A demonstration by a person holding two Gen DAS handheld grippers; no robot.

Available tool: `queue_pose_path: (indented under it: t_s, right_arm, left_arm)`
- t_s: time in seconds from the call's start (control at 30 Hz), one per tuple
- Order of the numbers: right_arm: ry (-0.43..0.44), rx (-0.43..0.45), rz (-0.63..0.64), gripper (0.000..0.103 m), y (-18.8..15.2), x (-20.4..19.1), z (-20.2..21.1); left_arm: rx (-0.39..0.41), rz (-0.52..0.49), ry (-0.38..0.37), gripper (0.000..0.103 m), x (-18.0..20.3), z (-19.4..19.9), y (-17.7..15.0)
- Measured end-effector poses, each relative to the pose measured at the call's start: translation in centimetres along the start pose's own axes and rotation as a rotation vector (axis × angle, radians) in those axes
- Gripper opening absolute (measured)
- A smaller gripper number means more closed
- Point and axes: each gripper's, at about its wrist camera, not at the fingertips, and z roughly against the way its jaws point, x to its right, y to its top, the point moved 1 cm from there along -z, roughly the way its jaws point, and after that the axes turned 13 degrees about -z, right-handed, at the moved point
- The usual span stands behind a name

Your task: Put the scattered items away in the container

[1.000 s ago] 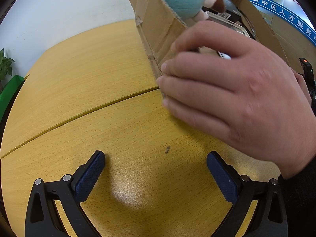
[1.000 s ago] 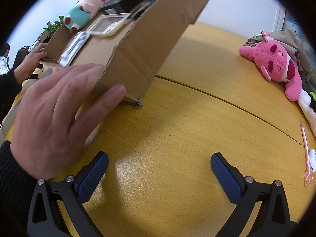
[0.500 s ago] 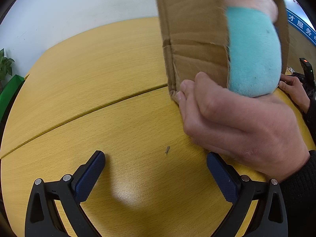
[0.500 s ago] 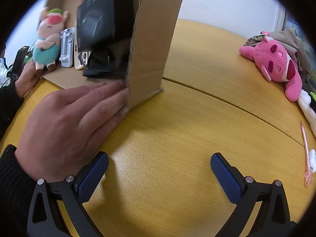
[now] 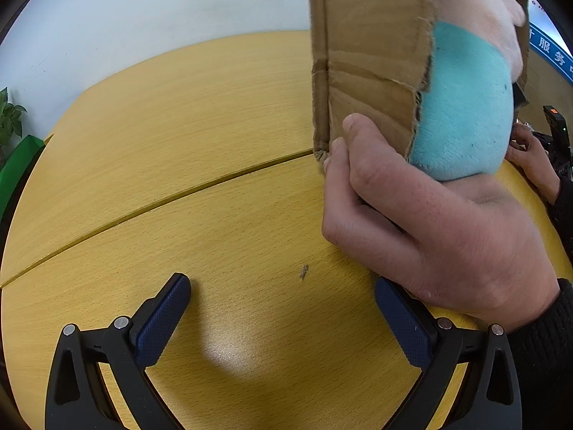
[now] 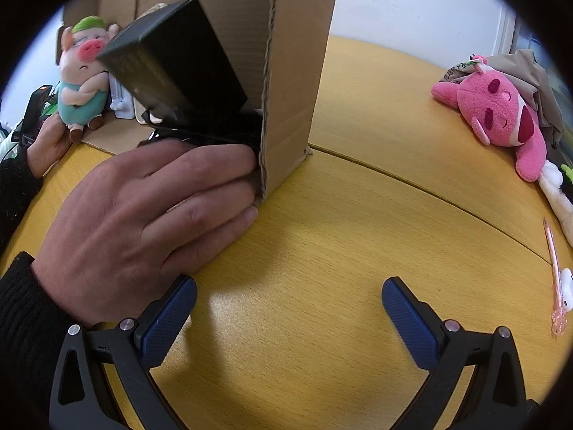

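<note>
Left gripper [image 5: 283, 317] is spread wide with nothing between its blue pads, low over the bare yellow table [image 5: 172, 150]. Right gripper [image 6: 288, 317] is likewise wide and empty above the same table.

Just beyond the left gripper, on its right, a bare hand [image 5: 422, 229] grips the lower corner of a cardboard box [image 5: 369, 57] that stands tipped on its side, the open face turned away to the right. A teal plush body [image 5: 465, 114] bulges out past the torn edge, resting against that hand. A second hand [image 5: 533, 161] lies further right at the table edge.

In the right wrist view the hand [image 6: 143, 222] lies left of the gripper, its fingertips at the box [image 6: 297, 71] rim. Inside the box a black carton [image 6: 172, 68] leans at a slant; behind it stands a pig plush [image 6: 82, 75] in teal overalls, with white items beside it that are too hidden to name.

Far right on the table lie a pink plush [image 6: 501, 107] and, nearer, a pink pen [image 6: 553, 268], both outside the box
</note>
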Motion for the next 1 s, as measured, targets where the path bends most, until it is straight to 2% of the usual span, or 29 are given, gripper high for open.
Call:
queue_pose_path:
  t_s: [1.0]
  right_arm:
    - [-0.007, 0.003, -0.011, 0.103, -0.26, -0.01, 0.15]
  left_arm:
    - [0.001, -0.001, 0.0, 0.103, 0.14, 0.01, -0.07]
